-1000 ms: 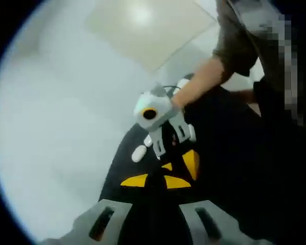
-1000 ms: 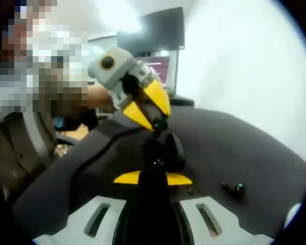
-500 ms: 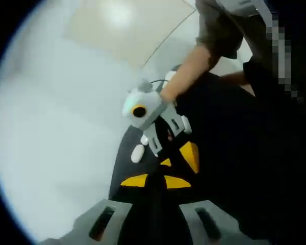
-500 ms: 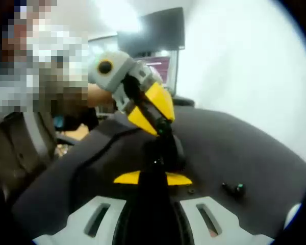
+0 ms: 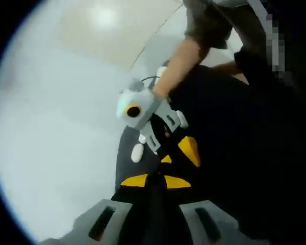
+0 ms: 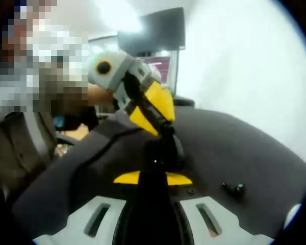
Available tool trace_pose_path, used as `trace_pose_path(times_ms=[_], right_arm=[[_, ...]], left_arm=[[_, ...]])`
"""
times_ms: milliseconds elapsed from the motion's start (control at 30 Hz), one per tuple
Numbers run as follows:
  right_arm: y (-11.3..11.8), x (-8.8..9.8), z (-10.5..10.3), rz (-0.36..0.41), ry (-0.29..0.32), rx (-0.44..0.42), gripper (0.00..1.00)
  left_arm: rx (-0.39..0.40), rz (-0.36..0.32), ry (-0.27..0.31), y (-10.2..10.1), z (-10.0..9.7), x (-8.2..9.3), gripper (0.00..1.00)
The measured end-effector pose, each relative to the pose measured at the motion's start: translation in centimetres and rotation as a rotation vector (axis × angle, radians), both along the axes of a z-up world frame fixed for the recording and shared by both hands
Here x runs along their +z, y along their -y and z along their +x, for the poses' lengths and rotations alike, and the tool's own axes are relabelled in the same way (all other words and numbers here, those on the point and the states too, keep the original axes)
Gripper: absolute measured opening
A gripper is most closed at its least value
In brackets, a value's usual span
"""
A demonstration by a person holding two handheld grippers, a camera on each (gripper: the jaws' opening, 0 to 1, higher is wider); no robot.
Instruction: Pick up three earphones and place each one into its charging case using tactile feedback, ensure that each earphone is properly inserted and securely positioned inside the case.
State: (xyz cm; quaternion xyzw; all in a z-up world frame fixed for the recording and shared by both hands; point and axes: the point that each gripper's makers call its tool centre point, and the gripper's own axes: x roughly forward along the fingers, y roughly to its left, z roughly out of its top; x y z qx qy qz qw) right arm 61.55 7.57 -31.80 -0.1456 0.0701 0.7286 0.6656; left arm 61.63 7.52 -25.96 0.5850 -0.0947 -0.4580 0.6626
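My right gripper [image 6: 153, 177] is shut on a black charging case [image 6: 172, 149], held upright over the black mat [image 6: 245, 148]. My left gripper [image 6: 166, 131] comes in from the upper left, its yellow fingers [image 6: 155, 104] pressed together on a small dark earphone, with the tips right at the top of the case. In the left gripper view, my left gripper [image 5: 153, 179] points at the right gripper [image 5: 177, 154], whose yellow tips sit just ahead. Another black earphone [image 6: 234, 189] with a green light lies loose on the mat to the right.
A white case [image 5: 137, 152] lies near the mat's edge beside the right gripper. Another white object [image 6: 294, 212] peeks in at the lower right. A black cable [image 6: 97, 153] runs over the mat. The person's arm [image 5: 178, 61] and body stand close behind.
The left gripper's tips have dropped from just above the case down onto its top. The right gripper and the case have stayed put.
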Motion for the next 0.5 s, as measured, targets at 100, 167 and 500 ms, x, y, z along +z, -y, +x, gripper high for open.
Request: trace_pose_path(times_ms=[100, 167, 500], right_arm=[[0.0, 0.0, 0.0, 0.0, -0.001, 0.001, 0.18], [0.0, 0.0, 0.1, 0.0, -0.002, 0.002, 0.18], [0.0, 0.0, 0.1, 0.001, 0.002, 0.002, 0.18]], left_arm=[[-0.01, 0.108, 0.066, -0.2, 0.0, -0.2, 0.08], [-0.013, 0.128, 0.085, -0.2, -0.3, 0.0, 0.08], [-0.029, 0.297, 0.248, -0.3, -1.0, -1.3, 0.08]])
